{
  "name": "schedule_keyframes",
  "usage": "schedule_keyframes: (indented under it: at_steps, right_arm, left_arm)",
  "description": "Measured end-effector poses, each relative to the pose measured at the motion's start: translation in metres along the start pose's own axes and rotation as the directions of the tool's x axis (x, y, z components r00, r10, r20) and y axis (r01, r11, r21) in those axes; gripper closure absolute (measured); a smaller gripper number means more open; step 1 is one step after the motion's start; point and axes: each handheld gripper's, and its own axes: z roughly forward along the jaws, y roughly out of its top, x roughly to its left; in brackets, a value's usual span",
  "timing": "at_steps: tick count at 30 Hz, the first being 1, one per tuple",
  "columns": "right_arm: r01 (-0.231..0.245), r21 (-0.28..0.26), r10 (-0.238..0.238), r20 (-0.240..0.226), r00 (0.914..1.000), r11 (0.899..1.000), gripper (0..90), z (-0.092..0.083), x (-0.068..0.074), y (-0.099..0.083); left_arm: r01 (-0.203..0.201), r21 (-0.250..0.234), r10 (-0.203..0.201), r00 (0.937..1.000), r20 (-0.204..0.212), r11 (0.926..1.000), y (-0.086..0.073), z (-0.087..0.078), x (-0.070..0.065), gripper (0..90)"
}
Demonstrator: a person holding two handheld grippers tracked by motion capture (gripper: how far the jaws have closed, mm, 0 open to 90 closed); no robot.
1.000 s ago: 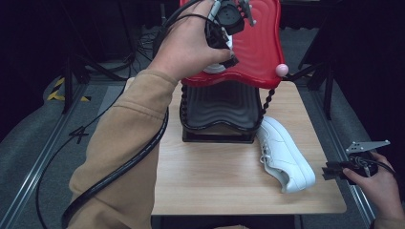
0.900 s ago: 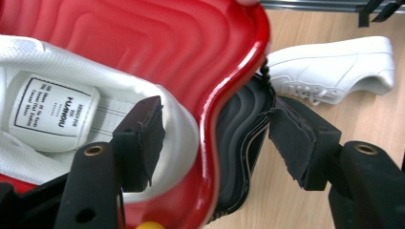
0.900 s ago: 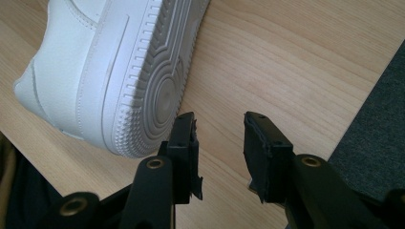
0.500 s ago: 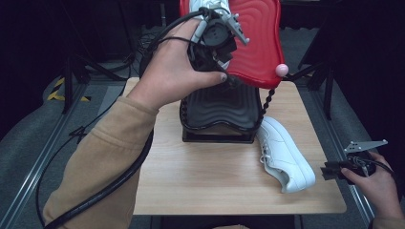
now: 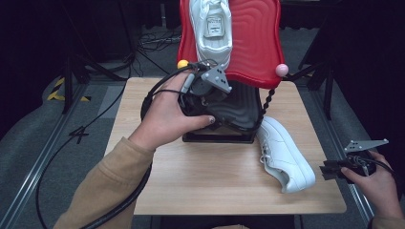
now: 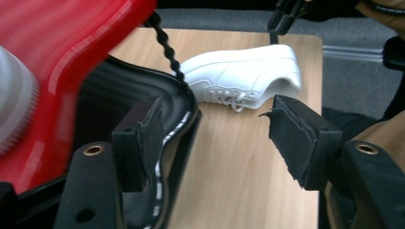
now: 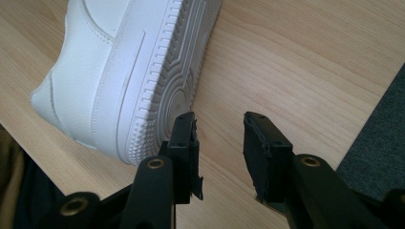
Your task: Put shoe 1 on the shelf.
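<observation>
Left gripper [image 6: 215, 138]: jaws wide apart, nothing between the pads. They sit just above the rim of the black tray [image 6: 143, 95], the lower tier of a shoe rack. Past the jaws, bare bench [image 6: 239, 181] and the white sneaker [image 6: 243, 76] lying on its side. In the high view the left gripper [image 5: 203, 93] is in front of the black tray [image 5: 239, 114], below the front edge of the red tray [image 5: 253, 43], with the left hand [image 5: 167, 119] wrapped around its body and the cable looping off toward the bench's left edge.

Right gripper [image 7: 219, 152]: jaws partly open, empty, hovering low over the bench [image 7: 296, 62]. The sole edge of the white sneaker [image 7: 133, 71] is just beside the left-hand jaw of that view; can't tell if it touches. In the high view the right gripper [image 5: 329, 169] is at the bench's right edge, held by the right hand [image 5: 377, 183], grey plate on top, near the toe of the white sneaker [image 5: 284, 152] but not on it.

White sneaker: on the bench [image 5: 200, 176], right of the rack, heel near the black tray's right corner, toe pointing to the near right.

Second white sneaker [image 5: 212, 28] sits on the red tray, tongue facing the camera. The red tray has a yellow knob [image 5: 182, 63] at its left corner and a pink knob [image 5: 282, 69] at its right, with a twisted black post [image 5: 265, 102] down to the black tray.
</observation>
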Motion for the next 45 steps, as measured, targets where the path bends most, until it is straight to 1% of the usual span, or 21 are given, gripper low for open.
schedule_keyframes:
  at_steps: [2, 6, 8, 10, 13, 15, 17, 18, 19, 20, 21, 22, 23, 27, 29, 31, 33, 36, 39, 42, 45]
  right_arm:
    - [0.000, -0.003, 0.000, -0.006, 1.0000, 1.000, 65.6, 0.000, 0.001, 0.000]
    - [0.006, -0.010, -0.006, -0.021, 0.9998, 1.000, 67.7, -0.001, 0.001, 0.001]
    - [0.020, -0.011, -0.020, -0.036, 0.9991, 1.000, 71.7, -0.001, 0.001, 0.001]
    - [0.031, -0.011, -0.031, -0.044, 0.9985, 0.999, 76.0, -0.001, 0.002, 0.002]
    - [0.050, -0.018, -0.051, -0.050, 0.9974, 0.999, 82.6, -0.001, 0.003, 0.004]
    - [0.058, -0.022, -0.059, -0.058, 0.9966, 0.998, 84.7, -0.001, 0.004, 0.005]
    - [0.068, -0.027, -0.069, -0.068, 0.9953, 0.997, 86.1, -0.001, 0.006, 0.006]
    - [0.068, -0.027, -0.069, -0.068, 0.9953, 0.997, 86.1, -0.001, 0.006, 0.006]
    - [0.068, -0.026, -0.069, -0.074, 0.9948, 0.997, 87.1, -0.001, 0.006, 0.006]
    - [0.068, -0.026, -0.069, -0.074, 0.9948, 0.997, 87.1, -0.001, 0.006, 0.006]
    - [0.080, -0.033, -0.082, -0.082, 0.9932, 0.996, 88.2, -0.001, 0.008, 0.008]
    - [0.082, -0.038, -0.085, -0.083, 0.9930, 0.996, 88.6, -0.001, 0.009, 0.009]
    - [0.082, -0.038, -0.085, -0.083, 0.9930, 0.996, 88.6, -0.001, 0.009, 0.009]
    - [0.094, -0.052, -0.099, -0.095, 0.9906, 0.994, 88.7, 0.000, 0.012, 0.011]
    - [0.099, -0.054, -0.104, -0.099, 0.9895, 0.994, 88.7, 0.001, 0.014, 0.013]
    - [0.103, -0.057, -0.108, -0.105, 0.9886, 0.993, 88.7, 0.001, 0.015, 0.014]
    - [0.103, -0.061, -0.109, -0.106, 0.9884, 0.993, 88.7, 0.001, 0.017, 0.015]
    - [0.114, -0.072, -0.122, -0.110, 0.9865, 0.991, 88.8, 0.002, 0.019, 0.017]
    - [0.135, -0.069, -0.142, -0.120, 0.9825, 0.988, 88.9, 0.004, 0.024, 0.021]
    - [0.162, -0.064, -0.170, -0.134, 0.9764, 0.985, 89.1, 0.007, 0.030, 0.025]
    - [0.187, -0.062, -0.194, -0.141, 0.9707, 0.980, 89.1, 0.011, 0.035, 0.030]
  left_arm:
    - [0.005, 0.009, -0.005, 1.0000, 0.001, 0.9999, -0.007, 0.006, -0.002, 36.9]
    - [0.019, 0.003, -0.019, 0.9998, 0.004, 0.9998, -0.022, 0.017, -0.008, 36.0]
    - [0.023, 0.004, -0.023, 0.9996, 0.013, 0.9997, -0.031, 0.022, -0.010, 35.6]
    - [0.027, 0.014, -0.027, 0.9996, -0.004, 0.9995, -0.043, 0.029, -0.013, 35.1]
    - [0.055, 0.005, -0.055, 0.9985, 0.007, 0.9985, -0.059, 0.038, -0.015, 34.7]
    - [0.065, 0.023, -0.064, 0.9979, -0.008, 0.9977, -0.071, 0.046, -0.018, 34.7]
    - [0.081, 0.044, -0.081, 0.9967, -0.004, 0.9958, -0.081, 0.053, -0.019, 34.4]
    - [0.081, 0.044, -0.081, 0.9967, -0.004, 0.9958, -0.081, 0.053, -0.019, 34.4]
    - [0.093, 0.088, -0.090, 0.9953, -0.035, 0.9918, -0.092, 0.061, -0.023, 34.4]
    - [0.093, 0.088, -0.090, 0.9953, -0.035, 0.9918, -0.092, 0.061, -0.023, 34.3]
    - [0.100, 0.092, -0.097, 0.9945, -0.038, 0.9907, -0.098, 0.064, -0.024, 34.3]
    - [0.100, 0.092, -0.097, 0.9945, -0.038, 0.9907, -0.098, 0.064, -0.024, 34.2]
    - [0.112, 0.086, -0.109, 0.9934, -0.035, 0.9900, -0.104, 0.067, -0.026, 34.2]
    - [0.153, 0.038, -0.152, 0.9883, -0.010, 0.9876, -0.121, 0.071, -0.029, 34.0]
    - [0.168, 0.045, -0.168, 0.9858, -0.012, 0.9847, -0.126, 0.072, -0.028, 34.0]
    - [0.175, 0.060, -0.173, 0.9844, -0.033, 0.9828, -0.129, 0.070, -0.027, 33.9]
    - [0.192, 0.039, -0.191, 0.9814, -0.023, 0.9807, -0.132, 0.068, -0.026, 33.9]
    - [0.189, 0.049, -0.188, 0.9817, -0.029, 0.9807, -0.134, 0.069, -0.027, 33.9]
    - [0.195, 0.056, -0.194, 0.9808, -0.018, 0.9792, -0.138, 0.070, -0.029, 33.6]
    - [0.186, 0.076, -0.187, 0.9823, 0.002, 0.9795, -0.142, 0.073, -0.032, 33.5]
    - [0.181, 0.102, -0.182, 0.9833, 0.004, 0.9782, -0.145, 0.076, -0.035, 33.3]
